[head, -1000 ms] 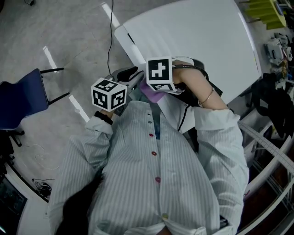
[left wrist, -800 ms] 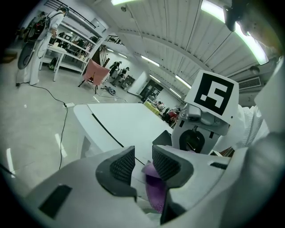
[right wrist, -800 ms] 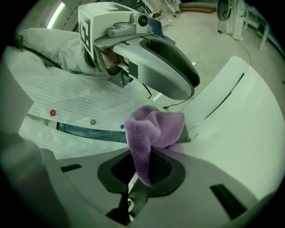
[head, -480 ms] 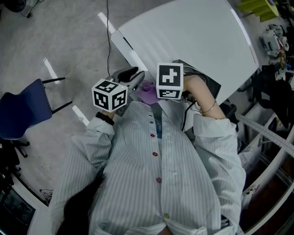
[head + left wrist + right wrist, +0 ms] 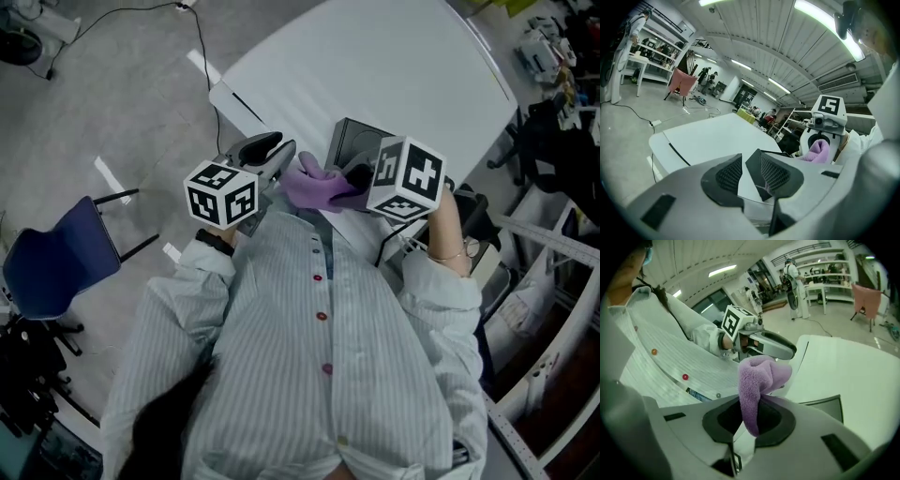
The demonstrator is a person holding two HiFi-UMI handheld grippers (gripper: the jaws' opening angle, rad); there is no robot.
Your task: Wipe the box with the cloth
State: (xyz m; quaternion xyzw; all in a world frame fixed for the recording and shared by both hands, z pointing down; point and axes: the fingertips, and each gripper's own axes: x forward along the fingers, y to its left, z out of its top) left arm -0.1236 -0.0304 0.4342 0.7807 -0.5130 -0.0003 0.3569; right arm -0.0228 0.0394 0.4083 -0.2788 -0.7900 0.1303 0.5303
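Note:
A purple cloth (image 5: 314,186) hangs bunched from my right gripper (image 5: 352,180), which is shut on it just in front of my chest. In the right gripper view the cloth (image 5: 759,378) sticks up from between the dark jaws of the right gripper (image 5: 749,420). A dark box (image 5: 354,142) sits on the near edge of the white table (image 5: 375,66), right behind the cloth; one corner of the box (image 5: 825,406) shows in the right gripper view. My left gripper (image 5: 272,150) is held left of the cloth. Its jaws are together and nothing is between them in the left gripper view (image 5: 743,154).
A blue chair (image 5: 52,262) stands on the floor at the left. A cable (image 5: 202,56) runs across the floor beside the table's left end. Racks and clutter (image 5: 553,56) crowd the right side. Other people stand far off in the room (image 5: 792,277).
My right gripper has swung to the right with the cloth, and its marker cube has turned. More of the dark box shows. The left gripper has barely moved.

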